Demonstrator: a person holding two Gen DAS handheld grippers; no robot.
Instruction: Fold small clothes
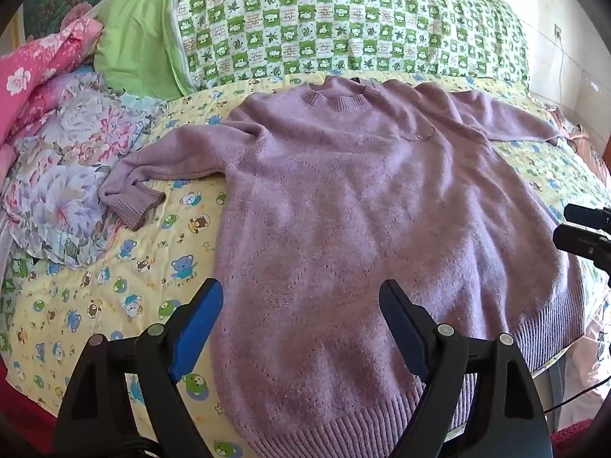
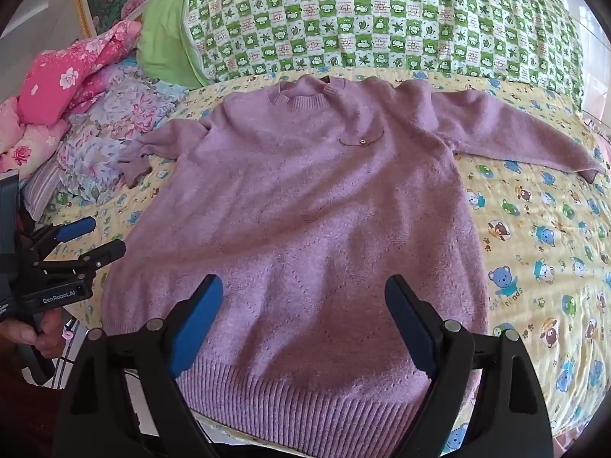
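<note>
A mauve knitted sweater (image 1: 343,198) lies flat, front up, on the bed, neck away from me, ribbed hem near me; it also shows in the right wrist view (image 2: 305,210). Its left sleeve (image 1: 168,160) is bent with the cuff on the quilt. Its right sleeve (image 2: 515,133) stretches out to the right. My left gripper (image 1: 301,301) is open and empty above the hem's left part. My right gripper (image 2: 305,297) is open and empty above the hem's middle. The left gripper also shows at the left of the right wrist view (image 2: 95,238), and the right gripper at the right edge of the left wrist view (image 1: 580,225).
The bed has a yellow bear-print quilt (image 2: 542,259). A green checked duvet (image 1: 343,23) lies behind the sweater. Floral pillows (image 1: 68,175) and pink bedding (image 1: 34,68) are piled at the left. The bed's front edge is just under the hem.
</note>
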